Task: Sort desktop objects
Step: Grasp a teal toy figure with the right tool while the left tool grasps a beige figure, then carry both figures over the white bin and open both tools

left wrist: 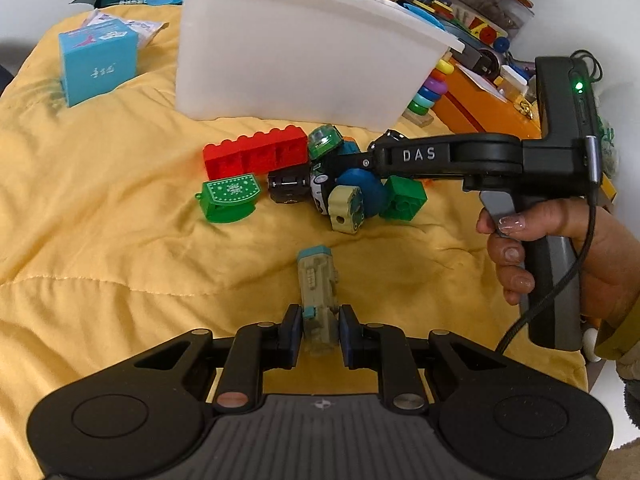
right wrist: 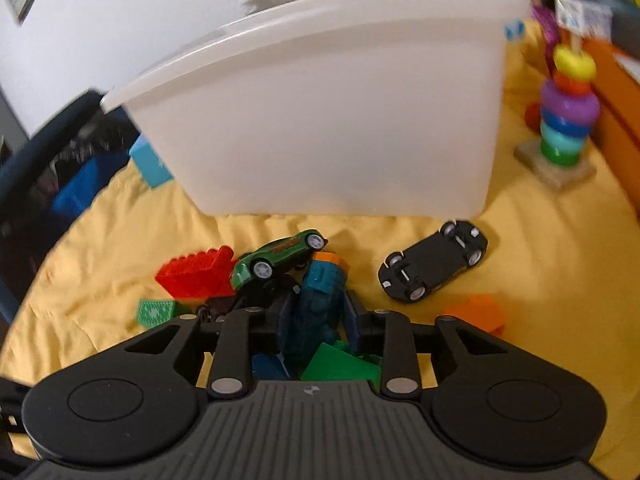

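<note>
On the yellow quilted cloth (left wrist: 100, 240), left wrist view:
Left gripper (left wrist: 319, 330): its blue-padded fingers (left wrist: 294, 330) press both sides of a beige-and-teal toy vehicle (left wrist: 318, 300) — gripping it, the toy lying on the cloth.
Toy pile: a long red building brick (left wrist: 256, 154), a green fan-shaped plastic piece (left wrist: 230, 198), a green square brick (left wrist: 404, 198) and small cars, clustered just beyond.
White plastic bin (left wrist: 288, 56): stands behind the pile.
Light blue carton (left wrist: 96, 66): left of the bin.
Hand (left wrist: 560, 248): holds the other tool's handle at right.

Over the pile, right wrist view:
Right gripper (right wrist: 316, 320): closed around a dark teal toy block with an orange top (right wrist: 320, 300).
Green toy car (right wrist: 280, 258): tilted — resting against the red brick.
Black toy car (right wrist: 434, 266): upside down, near the bin.
Rainbow ring stacker (right wrist: 568, 116): upright at right.
</note>
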A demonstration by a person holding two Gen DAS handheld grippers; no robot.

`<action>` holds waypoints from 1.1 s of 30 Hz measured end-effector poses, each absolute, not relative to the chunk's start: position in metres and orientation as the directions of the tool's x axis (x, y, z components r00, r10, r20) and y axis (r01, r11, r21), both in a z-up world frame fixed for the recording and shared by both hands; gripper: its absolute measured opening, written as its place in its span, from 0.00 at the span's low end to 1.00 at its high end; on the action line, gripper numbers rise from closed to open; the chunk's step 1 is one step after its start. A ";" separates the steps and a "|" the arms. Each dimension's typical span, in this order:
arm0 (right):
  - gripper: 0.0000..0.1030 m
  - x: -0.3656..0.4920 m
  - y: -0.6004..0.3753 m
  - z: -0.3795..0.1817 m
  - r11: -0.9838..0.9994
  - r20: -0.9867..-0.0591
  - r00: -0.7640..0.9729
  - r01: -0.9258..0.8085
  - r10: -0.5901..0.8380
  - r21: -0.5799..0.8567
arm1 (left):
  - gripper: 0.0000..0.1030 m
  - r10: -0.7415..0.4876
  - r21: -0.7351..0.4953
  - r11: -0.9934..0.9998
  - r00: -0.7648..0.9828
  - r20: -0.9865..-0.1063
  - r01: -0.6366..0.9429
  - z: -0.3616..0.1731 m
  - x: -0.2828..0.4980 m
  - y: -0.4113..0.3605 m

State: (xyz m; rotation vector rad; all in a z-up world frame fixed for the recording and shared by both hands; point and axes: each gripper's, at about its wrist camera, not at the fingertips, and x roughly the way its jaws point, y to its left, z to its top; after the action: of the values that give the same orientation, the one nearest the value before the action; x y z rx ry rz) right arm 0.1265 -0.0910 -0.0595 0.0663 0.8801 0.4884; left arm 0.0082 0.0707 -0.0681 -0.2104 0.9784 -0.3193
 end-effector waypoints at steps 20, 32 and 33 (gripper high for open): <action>0.28 0.007 -0.097 -0.052 0.768 -0.785 0.481 -0.641 0.390 -0.011 | 0.23 -0.325 -0.207 0.936 0.473 -0.819 0.285 -0.064 -0.014 0.051; 0.36 -0.006 -0.101 -0.062 0.795 -0.742 0.541 -0.606 0.397 -0.016 | 0.24 -0.302 -0.176 0.943 0.510 -0.806 0.282 -0.065 -0.015 0.043; 0.35 -0.005 -0.102 -0.061 0.799 -0.743 0.537 -0.601 0.399 -0.005 | 0.22 -0.301 -0.174 0.943 0.511 -0.805 0.282 -0.065 -0.016 0.044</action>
State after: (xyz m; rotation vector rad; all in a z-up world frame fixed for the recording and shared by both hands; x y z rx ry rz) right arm -0.0053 -0.1017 -0.0614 -0.2744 0.8065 0.6041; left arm -0.0155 0.0438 -0.0650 -0.0214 0.9735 -0.3513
